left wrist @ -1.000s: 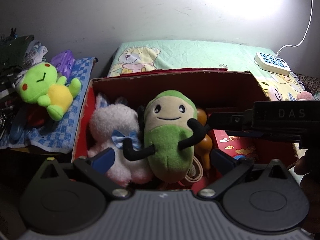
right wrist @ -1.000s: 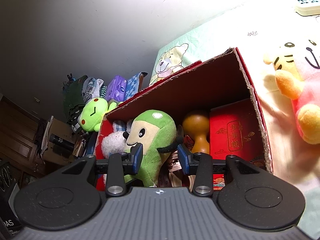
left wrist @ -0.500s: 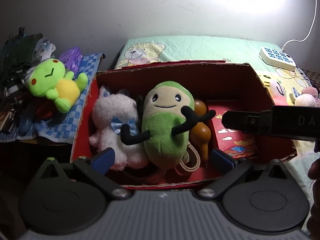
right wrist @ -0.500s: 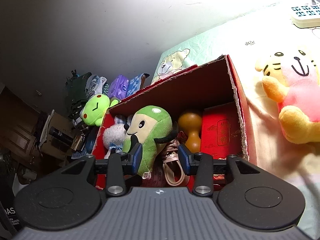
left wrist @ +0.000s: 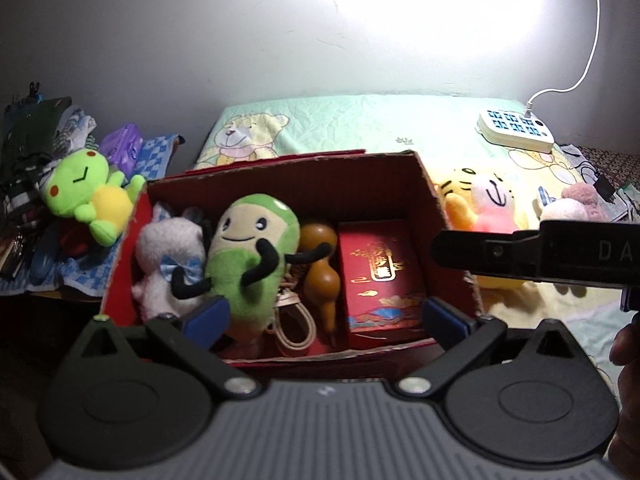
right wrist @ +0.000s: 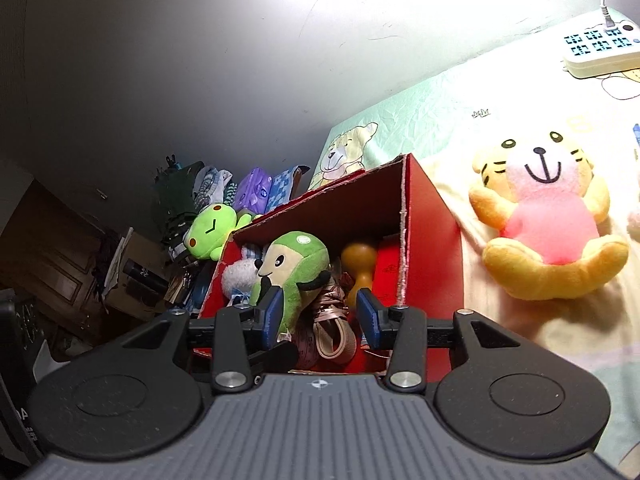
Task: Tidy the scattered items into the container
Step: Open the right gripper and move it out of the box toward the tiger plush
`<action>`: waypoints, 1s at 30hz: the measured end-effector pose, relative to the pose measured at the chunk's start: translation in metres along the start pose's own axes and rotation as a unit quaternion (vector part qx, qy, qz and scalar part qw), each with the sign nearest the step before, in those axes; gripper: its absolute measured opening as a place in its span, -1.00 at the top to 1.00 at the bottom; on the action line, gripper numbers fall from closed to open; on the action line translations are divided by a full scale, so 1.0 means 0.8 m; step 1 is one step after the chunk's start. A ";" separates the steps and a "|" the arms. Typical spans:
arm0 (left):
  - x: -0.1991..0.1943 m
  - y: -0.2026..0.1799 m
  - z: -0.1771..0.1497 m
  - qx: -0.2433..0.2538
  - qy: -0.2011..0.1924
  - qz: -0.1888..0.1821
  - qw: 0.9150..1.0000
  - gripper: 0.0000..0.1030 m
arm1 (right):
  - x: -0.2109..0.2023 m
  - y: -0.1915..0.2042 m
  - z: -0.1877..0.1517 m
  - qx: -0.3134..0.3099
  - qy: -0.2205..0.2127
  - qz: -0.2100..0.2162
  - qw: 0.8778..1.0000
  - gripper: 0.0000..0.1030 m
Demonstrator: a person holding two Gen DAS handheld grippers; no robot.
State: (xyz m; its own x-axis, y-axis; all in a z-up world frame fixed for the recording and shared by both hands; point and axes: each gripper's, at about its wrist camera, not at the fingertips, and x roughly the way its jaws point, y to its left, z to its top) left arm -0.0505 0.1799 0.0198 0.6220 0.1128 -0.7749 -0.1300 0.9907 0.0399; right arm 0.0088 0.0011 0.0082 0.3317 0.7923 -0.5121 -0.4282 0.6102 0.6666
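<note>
Tiger plush (right wrist: 548, 216) lies on the bed (right wrist: 432, 120) at 2 o'clock, just beside the box (right wrist: 430, 220): likely light, soft, compressible; best pinched at the torso. Right gripper (right wrist: 320, 312) part-open, empty; left gripper (left wrist: 324, 316) wide open, empty

Raw corrugated cardboard box (left wrist: 430, 184), fuzzy plush tiger (right wrist: 548, 216), glossy gourd (left wrist: 318, 268).

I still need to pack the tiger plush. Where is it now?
The tiger plush lies on the bed outside the red box, just right of its right wall in both wrist views, with the power strip farther back.
</note>
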 end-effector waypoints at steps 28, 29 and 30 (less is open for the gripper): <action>0.047 -0.253 -0.010 0.051 0.037 -0.154 0.986 -0.98 | -0.178 -0.220 -0.011 0.112 -0.051 -0.094 0.988 0.07; 0.049 -0.256 -0.011 0.051 0.036 -0.151 0.987 -0.98 | -0.178 -0.224 -0.010 0.114 -0.049 -0.092 0.988 0.07; 0.052 -0.257 -0.011 0.051 0.034 -0.145 0.987 -0.98 | -0.177 -0.227 -0.009 0.115 -0.046 -0.090 0.988 0.07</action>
State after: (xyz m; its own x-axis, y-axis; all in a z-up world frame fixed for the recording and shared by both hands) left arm -0.0050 -0.0201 -0.0261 0.5672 -0.1794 -0.8038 0.1262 0.9834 -0.1305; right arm 0.0335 -0.2221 -0.0445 0.4647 0.6608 -0.5893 -0.1564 0.7164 0.6800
